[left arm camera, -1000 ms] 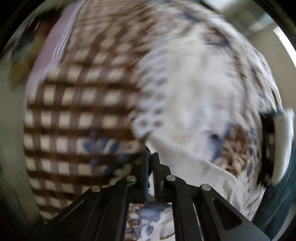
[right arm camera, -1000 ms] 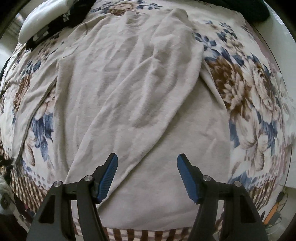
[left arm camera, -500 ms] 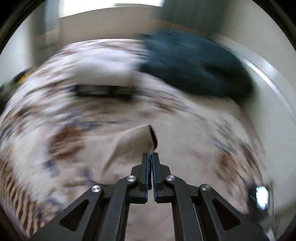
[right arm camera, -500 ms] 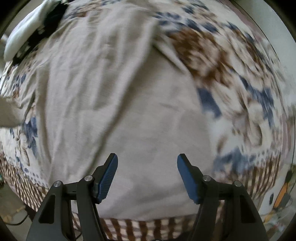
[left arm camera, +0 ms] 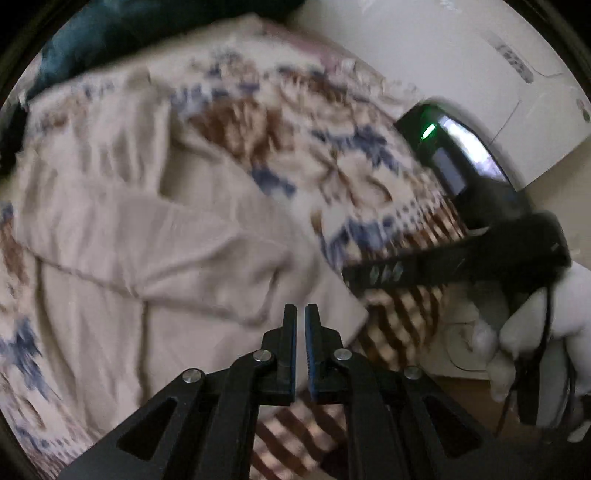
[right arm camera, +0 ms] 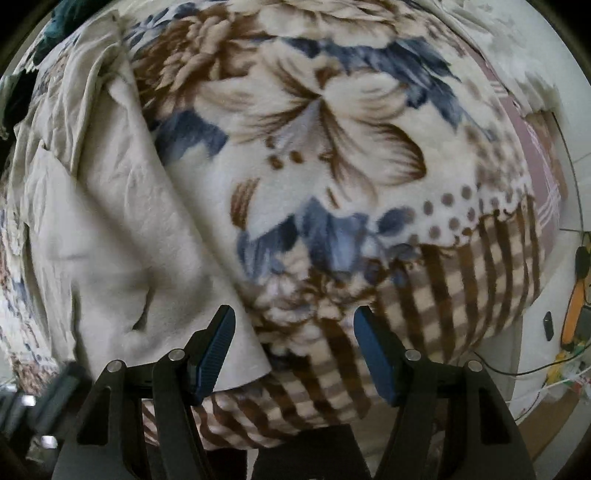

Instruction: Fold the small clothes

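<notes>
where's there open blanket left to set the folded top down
Free patch: the floral blanket right of the beige garment, running down to its checked border. The right gripper hangs open over that edge. Crowded: the garment covers the left side, with the left gripper above it and a dark teal pile at the far end.

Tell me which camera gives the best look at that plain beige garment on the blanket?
The left wrist view: the beige garment spreads across most of it, though blurred. The right wrist view is sharper but catches only its right part beside the floral blanket.
</notes>
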Demonstrator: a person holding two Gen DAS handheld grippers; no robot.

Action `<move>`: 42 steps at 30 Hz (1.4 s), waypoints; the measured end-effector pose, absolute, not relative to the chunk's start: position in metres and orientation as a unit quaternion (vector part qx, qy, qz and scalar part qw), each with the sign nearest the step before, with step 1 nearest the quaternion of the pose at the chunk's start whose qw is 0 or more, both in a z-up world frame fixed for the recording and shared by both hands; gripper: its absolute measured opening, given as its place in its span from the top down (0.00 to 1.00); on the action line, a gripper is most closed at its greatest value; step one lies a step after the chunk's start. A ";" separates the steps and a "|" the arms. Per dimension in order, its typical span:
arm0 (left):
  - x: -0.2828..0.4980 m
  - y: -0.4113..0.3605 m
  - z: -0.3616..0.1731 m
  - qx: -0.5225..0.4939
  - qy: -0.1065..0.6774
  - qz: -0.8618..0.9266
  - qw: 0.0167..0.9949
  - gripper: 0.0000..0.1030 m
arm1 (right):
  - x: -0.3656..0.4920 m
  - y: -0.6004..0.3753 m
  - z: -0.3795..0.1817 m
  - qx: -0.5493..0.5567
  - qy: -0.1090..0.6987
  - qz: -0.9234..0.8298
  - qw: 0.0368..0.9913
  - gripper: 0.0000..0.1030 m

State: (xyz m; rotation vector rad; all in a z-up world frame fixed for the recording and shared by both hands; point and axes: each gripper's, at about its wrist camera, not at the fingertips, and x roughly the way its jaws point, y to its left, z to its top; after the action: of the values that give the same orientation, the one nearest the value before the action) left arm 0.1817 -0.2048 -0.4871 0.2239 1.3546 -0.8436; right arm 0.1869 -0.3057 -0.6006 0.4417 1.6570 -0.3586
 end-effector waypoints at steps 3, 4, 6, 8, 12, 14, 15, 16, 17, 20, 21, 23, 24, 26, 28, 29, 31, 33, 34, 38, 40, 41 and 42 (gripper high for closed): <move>0.190 -0.187 -0.478 0.072 0.613 -0.359 0.700 0.77 | 0.184 -0.325 -0.588 0.224 0.710 -0.141 0.653 0.34; 0.198 -0.176 -0.474 0.055 0.616 -0.347 0.705 0.66 | 0.184 -0.331 -0.582 0.237 0.700 -0.130 0.661 0.34; 0.213 -0.152 -0.469 0.020 0.616 -0.315 0.722 0.25 | 0.187 -0.332 -0.571 0.264 0.682 -0.100 0.675 0.34; 0.225 -0.121 -0.468 -0.005 0.611 -0.264 0.746 0.16 | 0.202 -0.325 -0.567 0.277 0.670 -0.065 0.685 0.34; 0.250 -0.059 -0.495 0.000 0.623 -0.130 0.771 0.16 | 0.236 -0.296 -0.574 0.236 0.672 -0.025 0.702 0.34; 0.262 -0.034 -0.508 -0.015 0.634 -0.079 0.769 0.16 | 0.249 -0.281 -0.591 0.207 0.689 -0.034 0.694 0.54; 0.267 -0.025 -0.511 -0.024 0.636 -0.065 0.768 0.16 | 0.251 -0.280 -0.597 0.202 0.696 -0.037 0.688 0.85; 0.274 -0.015 -0.515 -0.036 0.638 -0.048 0.768 0.16 | 0.249 -0.275 -0.599 0.192 0.702 -0.047 0.685 0.93; 0.281 -0.008 -0.516 -0.044 0.635 -0.036 0.770 0.16 | 0.246 -0.278 -0.598 0.190 0.696 -0.054 0.690 0.92; 0.303 0.006 -0.511 -0.060 0.617 -0.012 0.785 0.16 | 0.231 -0.278 -0.577 0.190 0.680 -0.063 0.705 0.93; 0.310 0.009 -0.509 -0.064 0.612 -0.006 0.788 0.16 | 0.227 -0.278 -0.570 0.193 0.677 -0.063 0.707 0.94; 0.326 0.011 -0.508 -0.074 0.604 -0.002 0.793 0.16 | 0.223 -0.274 -0.561 0.195 0.676 -0.065 0.708 0.96; 0.334 0.011 -0.507 -0.077 0.600 -0.003 0.796 0.16 | 0.217 -0.274 -0.555 0.196 0.675 -0.065 0.709 0.96; 0.350 0.008 -0.508 -0.076 0.597 -0.005 0.799 0.16 | 0.214 -0.265 -0.544 0.201 0.677 -0.069 0.704 0.96; 0.367 0.003 -0.507 -0.072 0.590 -0.007 0.804 0.16 | 0.207 -0.268 -0.537 0.201 0.682 -0.076 0.699 0.96; 0.376 0.003 -0.506 -0.072 0.587 -0.007 0.807 0.16 | 0.204 -0.272 -0.536 0.202 0.685 -0.079 0.696 0.96; 0.393 0.001 -0.505 -0.073 0.580 -0.009 0.812 0.16 | 0.200 -0.270 -0.541 0.207 0.691 -0.087 0.687 0.96; 0.409 -0.001 -0.503 -0.066 0.573 -0.008 0.817 0.16 | 0.199 -0.275 -0.547 0.203 0.699 -0.090 0.680 0.96; 0.418 -0.003 -0.505 -0.061 0.571 -0.008 0.818 0.16 | 0.196 -0.277 -0.552 0.201 0.702 -0.090 0.677 0.96; 0.435 -0.006 -0.518 -0.045 0.584 -0.006 0.810 0.16 | 0.198 -0.282 -0.578 0.193 0.741 -0.078 0.639 0.90; 0.424 0.000 -0.518 -0.055 0.593 -0.015 0.803 0.16 | 0.197 -0.291 -0.586 0.210 0.751 -0.072 0.621 0.65; 0.409 0.005 -0.516 -0.060 0.595 -0.025 0.801 0.16 | 0.196 -0.298 -0.585 0.229 0.747 -0.072 0.620 0.47; 0.399 0.006 -0.515 -0.060 0.598 -0.031 0.799 0.16 | 0.193 -0.307 -0.580 0.250 0.734 -0.077 0.627 0.40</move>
State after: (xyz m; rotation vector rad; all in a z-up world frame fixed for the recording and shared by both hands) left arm 0.3988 0.0063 -0.5148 -0.1282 1.2822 -0.0665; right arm 0.1925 -0.3069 -0.5804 0.5723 1.6818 -0.1761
